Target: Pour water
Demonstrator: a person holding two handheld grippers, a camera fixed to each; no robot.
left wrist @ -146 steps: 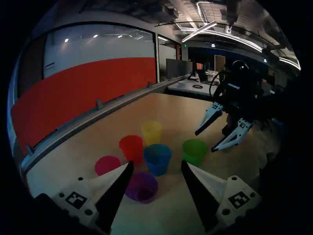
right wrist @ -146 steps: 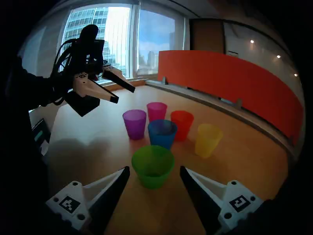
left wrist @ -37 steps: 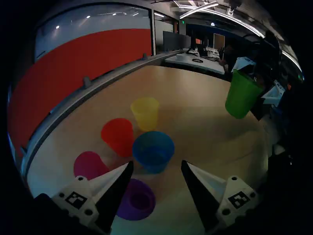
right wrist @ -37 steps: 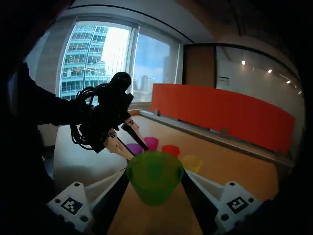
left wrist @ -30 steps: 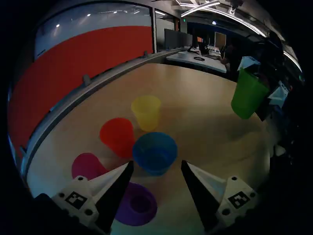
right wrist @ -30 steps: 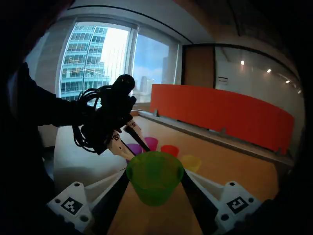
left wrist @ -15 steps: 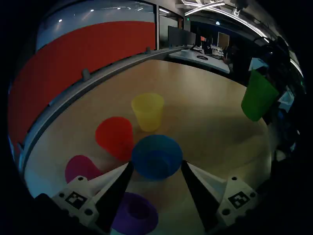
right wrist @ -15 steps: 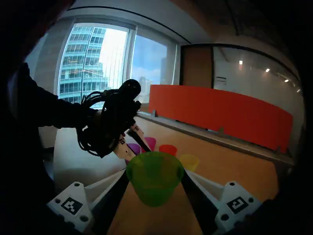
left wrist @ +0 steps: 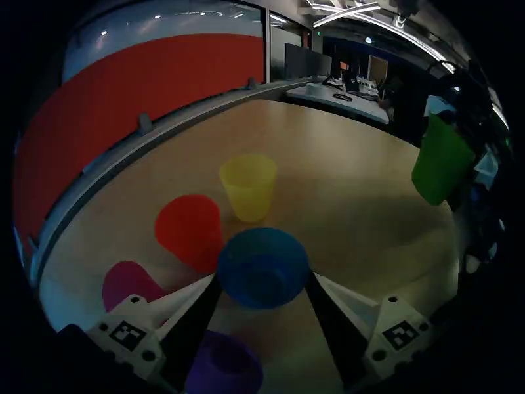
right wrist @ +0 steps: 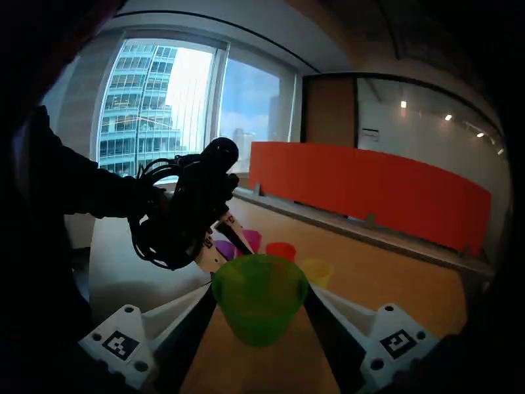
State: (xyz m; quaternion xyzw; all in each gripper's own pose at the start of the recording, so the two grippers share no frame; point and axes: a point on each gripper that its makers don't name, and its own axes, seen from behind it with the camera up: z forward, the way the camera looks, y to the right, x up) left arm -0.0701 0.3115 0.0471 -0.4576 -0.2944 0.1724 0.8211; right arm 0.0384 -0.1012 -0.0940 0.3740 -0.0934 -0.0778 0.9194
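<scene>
A: Above the wooden table [left wrist: 341, 171], which cup carries the water?

B: Probably the green cup [right wrist: 260, 299], gripped off the table between both fingers of the right gripper [right wrist: 259, 289]. Any water inside cannot be seen. It looks like thin, light plastic, so a hard squeeze at mid-wall might buckle it.

A: And the left gripper [left wrist: 260, 282]?

B: Its fingers [left wrist: 197, 315] stand wide, flanking the blue cup [left wrist: 262, 262] on the table. Whether they press on it cannot be told.
</scene>
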